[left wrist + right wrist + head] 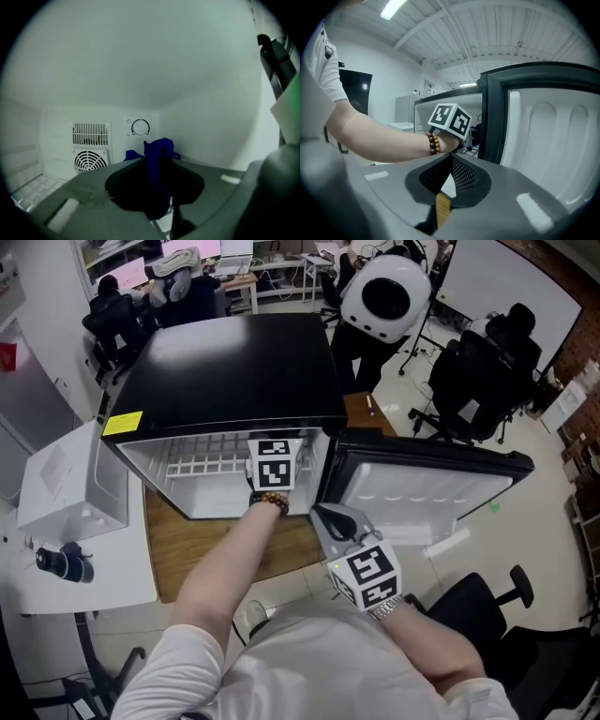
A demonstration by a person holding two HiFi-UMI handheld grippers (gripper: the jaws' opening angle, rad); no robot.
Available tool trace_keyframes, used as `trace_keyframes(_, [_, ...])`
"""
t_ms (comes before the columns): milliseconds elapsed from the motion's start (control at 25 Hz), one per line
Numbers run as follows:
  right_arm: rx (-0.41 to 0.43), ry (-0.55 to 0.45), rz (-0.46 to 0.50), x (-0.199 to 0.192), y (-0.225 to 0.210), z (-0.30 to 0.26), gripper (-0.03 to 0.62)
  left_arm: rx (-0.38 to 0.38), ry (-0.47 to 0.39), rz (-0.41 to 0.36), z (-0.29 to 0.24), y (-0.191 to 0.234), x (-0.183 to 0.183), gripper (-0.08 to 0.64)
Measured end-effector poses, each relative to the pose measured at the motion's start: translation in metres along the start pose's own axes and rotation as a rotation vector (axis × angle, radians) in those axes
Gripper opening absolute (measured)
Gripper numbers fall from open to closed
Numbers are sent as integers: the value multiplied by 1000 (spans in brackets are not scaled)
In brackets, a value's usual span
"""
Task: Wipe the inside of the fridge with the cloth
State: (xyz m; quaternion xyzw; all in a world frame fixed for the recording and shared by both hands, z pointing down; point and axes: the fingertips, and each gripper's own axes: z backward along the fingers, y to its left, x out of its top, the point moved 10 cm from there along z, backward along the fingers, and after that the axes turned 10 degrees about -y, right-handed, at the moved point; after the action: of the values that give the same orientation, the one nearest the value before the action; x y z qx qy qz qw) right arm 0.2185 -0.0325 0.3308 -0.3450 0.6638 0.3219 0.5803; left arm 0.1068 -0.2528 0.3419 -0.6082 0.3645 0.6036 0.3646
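Left claw (156, 165), pinching crumpled blue cloth (159, 148)

The mouth of the fridge (234, 362) stands open at the head view's centre, its door (422, 488) swung out to the right; the left gripper (274, 465) and forearm (239, 549) fill its right half, leaving the left half free above the wire shelf (192, 467). In the left gripper view, bare room runs beyond the cloth (157, 154) to the back wall (56, 122) with fan grille (90, 161) and dial (140, 127).
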Motion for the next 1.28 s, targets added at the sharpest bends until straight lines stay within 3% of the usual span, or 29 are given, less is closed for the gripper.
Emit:
trace_keyframes(520, [41,-33,-5,3,12,9,2,42,-41,13,75,6,9,87])
trace_keyframes(960, [135,-38,-40,3,16,8,25,45,-68,11,147,-7,9,87])
trace_keyframes(1120, [173,-35,-74,3,21,0,53,17,-77,29,176,-5,9,87])
trace_keyframes(1280, [211,-38,-148,3,30,-15,112,-84,-111,50,204,7,10,89])
